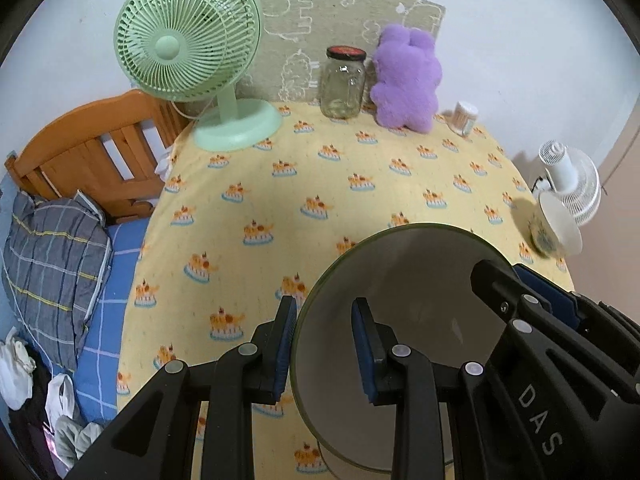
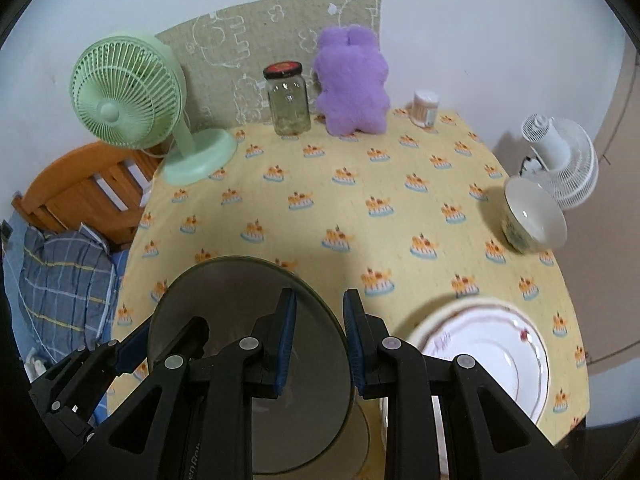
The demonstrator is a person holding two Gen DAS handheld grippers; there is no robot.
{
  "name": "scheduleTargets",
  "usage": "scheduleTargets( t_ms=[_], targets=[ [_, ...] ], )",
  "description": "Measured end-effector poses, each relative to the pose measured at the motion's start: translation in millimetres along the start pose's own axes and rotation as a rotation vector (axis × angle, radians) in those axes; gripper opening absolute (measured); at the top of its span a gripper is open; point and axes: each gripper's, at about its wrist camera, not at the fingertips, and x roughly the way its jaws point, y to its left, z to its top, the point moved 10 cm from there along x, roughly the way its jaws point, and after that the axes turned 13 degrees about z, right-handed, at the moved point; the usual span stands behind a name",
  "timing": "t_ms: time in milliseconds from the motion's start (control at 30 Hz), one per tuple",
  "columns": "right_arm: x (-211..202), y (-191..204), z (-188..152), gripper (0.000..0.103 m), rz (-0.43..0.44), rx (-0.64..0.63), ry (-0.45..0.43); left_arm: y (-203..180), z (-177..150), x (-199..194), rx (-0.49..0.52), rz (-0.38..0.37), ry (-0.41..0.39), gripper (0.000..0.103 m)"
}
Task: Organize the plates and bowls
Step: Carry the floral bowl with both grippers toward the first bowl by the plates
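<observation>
Both claws, left (image 1: 324, 344) and right (image 2: 320, 340), pinch opposite edges of the dark plate (image 2: 240, 300); the white plate (image 2: 492, 352) lies just right.

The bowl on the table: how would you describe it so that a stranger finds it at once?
Start from the table with the yellow cloth and go to its right edge, in front of the white fan. The bowl stands there alone, white inside with a pattern outside. It is deep and small, unlike the flat white plate nearer the camera.
</observation>
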Motion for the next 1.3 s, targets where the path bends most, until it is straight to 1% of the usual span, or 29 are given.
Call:
scheduleTargets(
  t_ms=[300,633,1000,1300],
  targets=[
    [-4.1,-5.4,-37.5,0.028,-0.016,0.027,0.027,-1.8,-31.3,-1.6,0.027,-0.011,0.025,0.027],
    [5.3,-10.1,-67.8,0.028,-0.035,0.042,0.080,-4.3,-61.4,11.1,0.039,-0.024,0.088,0.027],
    [19.7,-19.9,-80.5,0.028,-0.046,0.059,0.113,-11.6,-70.2,25.6,0.062,-0.027,0.124,0.027],
    [25.6,-27.9,-79.6,0.028,-0.051,0.067,0.109,-19.3,-64.8,26.3,0.104,-0.018,0.091,0.027]
  ],
)
